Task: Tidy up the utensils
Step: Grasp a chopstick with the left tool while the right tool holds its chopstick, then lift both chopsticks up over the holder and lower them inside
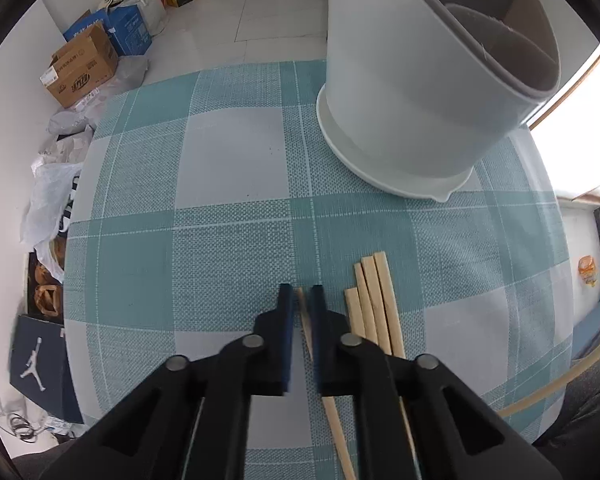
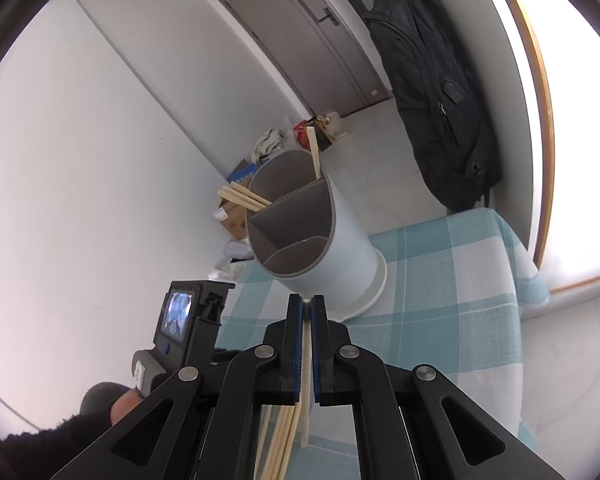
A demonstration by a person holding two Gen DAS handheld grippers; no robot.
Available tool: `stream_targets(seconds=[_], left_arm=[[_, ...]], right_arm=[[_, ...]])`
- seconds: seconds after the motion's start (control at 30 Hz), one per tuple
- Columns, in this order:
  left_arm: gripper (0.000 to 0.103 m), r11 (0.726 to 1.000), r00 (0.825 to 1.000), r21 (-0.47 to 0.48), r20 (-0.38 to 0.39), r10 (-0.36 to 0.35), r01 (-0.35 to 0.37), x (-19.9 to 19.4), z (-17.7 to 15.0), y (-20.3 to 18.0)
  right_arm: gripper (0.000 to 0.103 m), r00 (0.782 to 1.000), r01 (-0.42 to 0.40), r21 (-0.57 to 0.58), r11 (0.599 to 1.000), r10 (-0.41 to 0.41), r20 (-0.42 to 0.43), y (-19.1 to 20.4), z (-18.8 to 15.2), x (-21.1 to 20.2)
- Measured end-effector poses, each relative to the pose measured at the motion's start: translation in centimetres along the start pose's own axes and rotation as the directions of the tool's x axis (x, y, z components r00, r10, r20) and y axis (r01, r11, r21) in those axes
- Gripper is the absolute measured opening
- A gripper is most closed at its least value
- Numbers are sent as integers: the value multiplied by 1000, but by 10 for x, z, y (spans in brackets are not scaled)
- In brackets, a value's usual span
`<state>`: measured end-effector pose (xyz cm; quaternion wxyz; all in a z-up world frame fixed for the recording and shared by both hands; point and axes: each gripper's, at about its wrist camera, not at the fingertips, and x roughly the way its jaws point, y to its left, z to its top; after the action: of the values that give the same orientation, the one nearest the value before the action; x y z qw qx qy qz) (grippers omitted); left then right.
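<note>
1. Bright daylight; overexposed white window (image 1: 572,128) at the right edge, also blown out in the right wrist view (image 2: 572,120).
2. Teal-and-grey checked tablecloth (image 1: 228,168) evenly lit, shadows soft.
3. Strong fisheye bending, dark vignette corners.
4. Nearest black gripper bodies slightly soft.

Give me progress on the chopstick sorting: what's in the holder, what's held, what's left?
Done: several chopsticks already stand in the utensil holder's far compartment.
In hand: the right hand-held gripper is shut on one chopstick; the left hand-held gripper straddles another chopstick on the tablecloth, jaws not closed.
Left: four more chopsticks lying beside it.
</note>
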<state>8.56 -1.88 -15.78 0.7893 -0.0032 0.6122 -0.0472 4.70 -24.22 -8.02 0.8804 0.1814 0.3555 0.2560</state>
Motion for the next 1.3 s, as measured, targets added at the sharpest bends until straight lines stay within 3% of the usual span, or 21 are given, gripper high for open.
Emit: stream_targets(seconds=[0.13,0.37,0.6,0.83,1.07,1.3], left_arm=[[0,999,999,-33,31,-27,28,-5,-4,7],[0,995,983,-75,177,-51,66,-46,-17,13],[0,993,935,-54,347,-80,105,-95,-32,10],[0,992,880,-19,464,-103,126,-114,-37,19],[0,985,844,-19,520,-135,169,-127,-45,24],[0,979,828,-11,536,-167,205,-139,-41,22]], right_arm=[[3,1000,12,-29,1000,-11,8,5,0,0],[3,999,21,-91,996,-18,34,19,-5,-2],[3,997,40,-161,986,-28,78,37,-10,-11],[3,995,49,-228,972,-27,101,58,-19,-15],[3,992,68,-237,969,-39,121,68,-20,-17],[3,989,76,-252,965,-41,142,78,-15,-21]])
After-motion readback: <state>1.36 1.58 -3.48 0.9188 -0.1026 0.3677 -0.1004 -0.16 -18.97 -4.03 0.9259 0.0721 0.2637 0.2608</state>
